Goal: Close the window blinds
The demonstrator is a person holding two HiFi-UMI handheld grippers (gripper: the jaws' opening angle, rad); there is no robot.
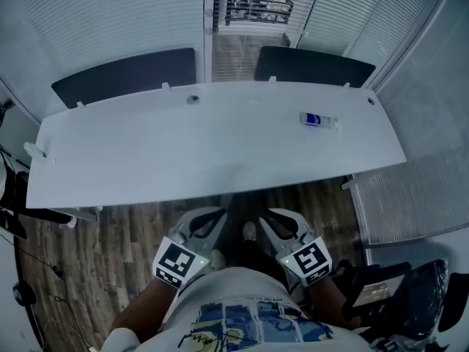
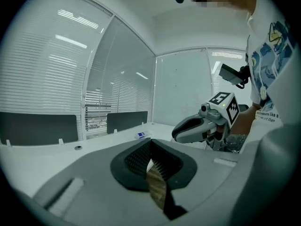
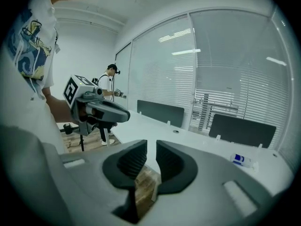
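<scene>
Window blinds of white horizontal slats [image 1: 110, 17] hang on the glass walls beyond the far edge of the long white bench [image 1: 183, 160]. Most of them read as a flat, shut surface. One narrow section [image 1: 256, 2] near the middle of the far edge lets dark shapes behind the glass show through, so its slats look tilted open or bunched. No wand or cord can be made out in any view.

Two dark upright screens [image 1: 124, 75] stand along the far edge. A small white bottle with a blue label [image 1: 316, 120] lies towards the far right corner.

Both tools hang low off the near edge, close to the person's body and well apart from the blinds. The left gripper [image 1: 209, 222] has its jaws together at the tips, with nothing between them. The right gripper [image 1: 277, 222] shows a narrow gap, also empty.

If the see-through section is the one to close, the job likely turns on finding its control before reaching. The jaws should open enough to take it squarely, grip it firmly, and then turn or draw it steadily rather than snatching. The reach should pass clear of the bottle and the screens.
</scene>
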